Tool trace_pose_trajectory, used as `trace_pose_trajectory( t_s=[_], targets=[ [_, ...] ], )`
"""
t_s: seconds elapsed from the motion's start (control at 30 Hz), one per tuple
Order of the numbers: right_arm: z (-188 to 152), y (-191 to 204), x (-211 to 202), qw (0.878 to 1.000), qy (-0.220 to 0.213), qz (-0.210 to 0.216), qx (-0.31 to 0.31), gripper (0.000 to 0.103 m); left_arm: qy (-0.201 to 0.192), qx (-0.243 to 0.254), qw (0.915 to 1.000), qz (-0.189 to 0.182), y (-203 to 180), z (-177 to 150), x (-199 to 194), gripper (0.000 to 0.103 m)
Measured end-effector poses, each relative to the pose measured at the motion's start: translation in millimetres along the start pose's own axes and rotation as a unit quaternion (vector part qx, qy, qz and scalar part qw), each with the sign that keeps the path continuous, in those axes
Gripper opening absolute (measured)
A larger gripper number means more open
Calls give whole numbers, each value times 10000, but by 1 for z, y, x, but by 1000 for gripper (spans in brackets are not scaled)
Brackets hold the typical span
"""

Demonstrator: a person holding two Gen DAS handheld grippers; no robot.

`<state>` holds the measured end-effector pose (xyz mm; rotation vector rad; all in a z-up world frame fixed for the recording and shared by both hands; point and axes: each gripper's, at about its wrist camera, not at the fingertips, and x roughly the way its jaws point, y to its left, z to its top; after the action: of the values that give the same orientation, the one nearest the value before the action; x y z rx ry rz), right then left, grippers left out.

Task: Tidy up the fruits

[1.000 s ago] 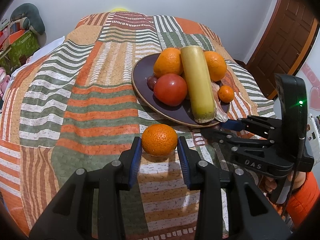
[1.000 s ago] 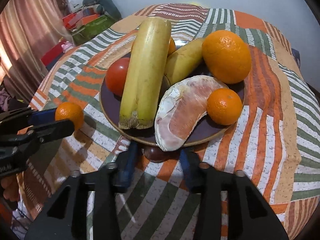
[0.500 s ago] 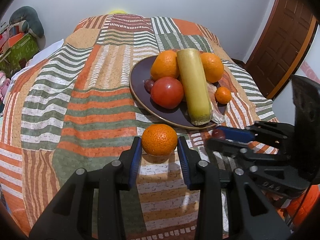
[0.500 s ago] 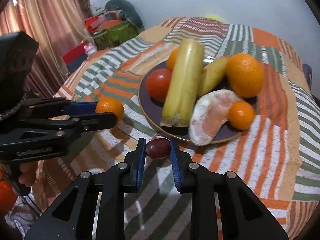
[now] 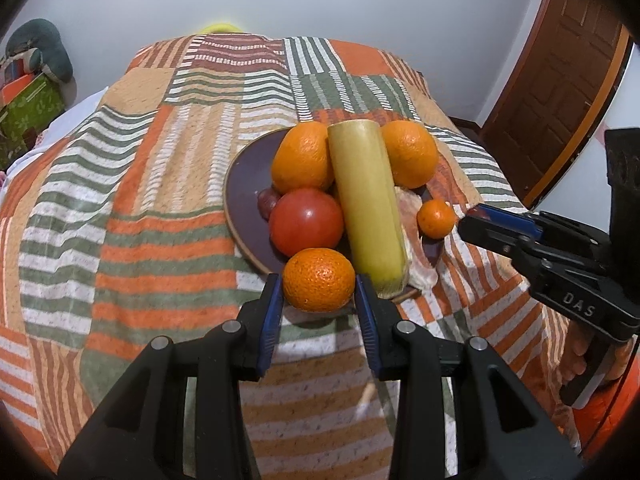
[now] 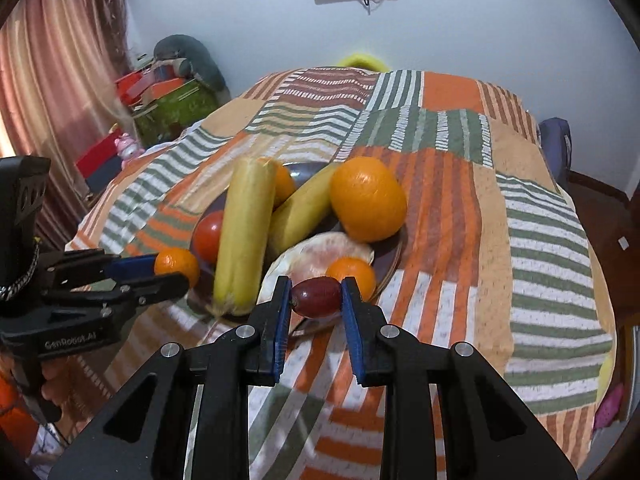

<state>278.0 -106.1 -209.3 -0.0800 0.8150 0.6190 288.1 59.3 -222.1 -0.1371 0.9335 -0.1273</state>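
My left gripper [image 5: 319, 304] is shut on a small orange [image 5: 319, 280] and holds it above the near rim of the dark plate [image 5: 244, 192]. My right gripper [image 6: 315, 305] is shut on a dark red grape [image 6: 316, 297] held above the plate's near edge [image 6: 390, 268]. The plate carries two large oranges [image 5: 409, 153], a long yellow-green stalk [image 5: 366, 208], a tomato [image 5: 306, 222], a small mandarin [image 5: 436, 218], a pomelo segment [image 6: 320, 254] and a grape [image 5: 267, 202]. In the right wrist view the left gripper [image 6: 168, 270] holds the orange [image 6: 176, 266] at the plate's left.
The plate lies on a bed with a striped patchwork cover [image 5: 160, 184]. Boxes and soft toys [image 6: 168, 92] stand by the curtain at the left. A wooden door [image 5: 560, 80] is at the right. The bed edge drops off at the right [image 6: 600, 320].
Both grippers have lifted their fruit off the cover and moved toward the plate. The right gripper closed on the grape within the last second.
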Motion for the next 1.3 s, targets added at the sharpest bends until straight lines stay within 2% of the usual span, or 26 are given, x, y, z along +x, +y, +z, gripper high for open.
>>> trace_pose_trajectory(
  t_s=[0.17, 0.27, 0.5, 0.7, 0.87, 1.0, 1.17, 1.3],
  targets=[
    [2, 2, 13, 9999, 87, -66, -96, 23, 32, 22, 10000, -11, 0, 3, 8, 36],
    [-1, 3, 16, 9998, 122, -65, -165, 24, 78, -8, 10000, -32, 1, 3, 12, 41],
    [0, 8, 15, 9994, 132, -75, -326, 38, 113, -8, 9999, -5, 1, 0, 14, 48],
    [2, 8, 3, 9995, 21, -101, -291, 38, -43, 10, 9999, 140, 0, -1, -2, 48],
    [9, 9, -32, 9991, -281, -236, -205, 38, -460, -64, 9988, 181, -3, 5, -43, 48],
    [16, 17, -82, 9963, -778, -335, -130, 38, -965, -16, 9950, 241, -13, 10, -90, 48],
    [22, 33, -151, 9879, -1499, -378, -94, 38, -1753, 153, 9838, 343, -37, 10, -163, 48],
    [21, 49, -204, 9778, -2061, -365, -69, 38, -2295, 253, 9726, 291, -56, 3, -217, 48]
  ],
)
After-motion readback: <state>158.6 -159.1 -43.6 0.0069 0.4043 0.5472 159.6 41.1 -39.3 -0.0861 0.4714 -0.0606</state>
